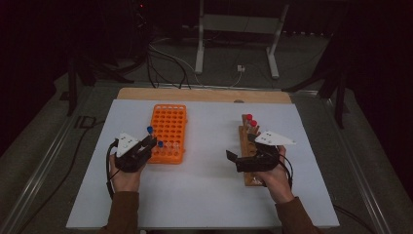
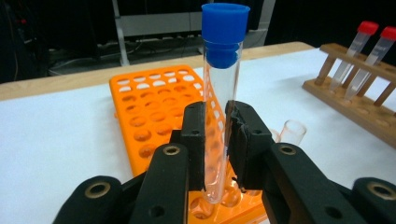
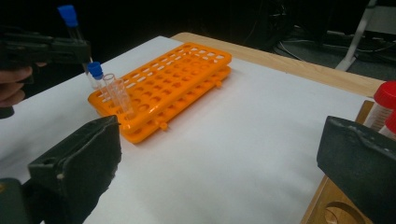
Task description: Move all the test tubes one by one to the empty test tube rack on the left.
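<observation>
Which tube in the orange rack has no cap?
The clear open-topped tube in the orange rack, beside the standing blue-capped tube. It has no cap; its neighbour has one.

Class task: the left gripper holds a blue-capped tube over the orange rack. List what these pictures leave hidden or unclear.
- Blue-capped tube, left gripper view: its bottom end sits behind the left gripper, so whether it has entered a hole of the orange rack is unclear.
- Red-capped tubes, high view: too small and dim to count surely.
- Wooden rack, right gripper view: cut off by the edge and hidden behind the right gripper.
</observation>
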### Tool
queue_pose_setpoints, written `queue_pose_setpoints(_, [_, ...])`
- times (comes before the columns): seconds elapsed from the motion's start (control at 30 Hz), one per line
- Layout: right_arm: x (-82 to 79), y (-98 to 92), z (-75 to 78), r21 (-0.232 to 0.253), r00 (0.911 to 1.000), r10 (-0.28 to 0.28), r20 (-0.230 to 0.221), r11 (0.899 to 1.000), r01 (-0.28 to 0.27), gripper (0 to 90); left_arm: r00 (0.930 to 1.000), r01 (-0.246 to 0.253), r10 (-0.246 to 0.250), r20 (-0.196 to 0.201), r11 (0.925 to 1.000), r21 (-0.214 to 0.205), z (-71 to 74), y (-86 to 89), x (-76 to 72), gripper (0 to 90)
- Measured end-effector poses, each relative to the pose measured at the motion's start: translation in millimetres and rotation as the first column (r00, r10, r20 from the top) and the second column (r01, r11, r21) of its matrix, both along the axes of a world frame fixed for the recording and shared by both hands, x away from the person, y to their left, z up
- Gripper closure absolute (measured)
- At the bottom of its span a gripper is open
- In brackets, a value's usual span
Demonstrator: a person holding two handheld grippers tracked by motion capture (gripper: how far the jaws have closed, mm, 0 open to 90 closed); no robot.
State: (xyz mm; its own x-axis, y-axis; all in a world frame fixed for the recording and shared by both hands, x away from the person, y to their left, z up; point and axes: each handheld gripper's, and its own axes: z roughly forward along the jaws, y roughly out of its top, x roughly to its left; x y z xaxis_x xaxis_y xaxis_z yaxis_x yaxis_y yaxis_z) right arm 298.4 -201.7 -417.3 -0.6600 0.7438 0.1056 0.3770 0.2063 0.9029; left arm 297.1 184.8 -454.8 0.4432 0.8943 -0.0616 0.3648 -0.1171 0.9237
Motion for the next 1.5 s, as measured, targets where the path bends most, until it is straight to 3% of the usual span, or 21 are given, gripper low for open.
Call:
queue_pose_setpoints(0.53, [0.2, -0.2, -0.7, 0.001, 1.0000, 0.004, -0.002, 1.000, -0.004, 0.4, 0.9968, -0.009, 0.013, -0.079, 0.9990, 0.044, -22.2, -2.5, 8.4, 77.5])
queue_pose_setpoints(0.8, [0.5, -1.8, -0.5, 0.003, 1.0000, 0.003, 0.001, 1.000, -0.003, 0.4, 0.9881, 0.012, 0.005, -0.153, 0.9940, 0.109, -28.9, -4.8, 10.7, 77.8])
queue_pose_setpoints(1.0, [0.0, -2.6, 0.4, 0.002, 1.0000, 0.002, 0.003, 1.000, -0.002, 0.4, 0.9829, 0.018, 0.002, -0.184, 0.9938, 0.109, -30.5, -4.0, 11.1, 77.9])
queue_pose_setpoints(1.13, [-0.1, -2.5, 0.6, 0.002, 1.0000, 0.003, 0.004, 1.000, -0.003, 0.4, 0.9775, 0.029, 0.002, -0.211, 0.9893, 0.143, -33.9, -5.6, 11.6, 77.9])
queue_pose_setpoints(1.33, [0.3, -3.6, 0.6, 0.003, 1.0000, -0.002, 0.004, 1.000, 0.002, 0.4, 0.9779, 0.040, -0.010, -0.209, 0.9896, 0.138, -34.1, -5.4, 11.0, 76.1])
queue_pose_setpoints(1.5, [1.1, -4.5, 0.0, 0.004, 1.0000, -0.003, 0.003, 1.000, 0.003, 0.4, 0.9778, 0.030, -0.007, -0.210, 0.9939, 0.106, -32.9, -0.5, 10.8, 63.7])
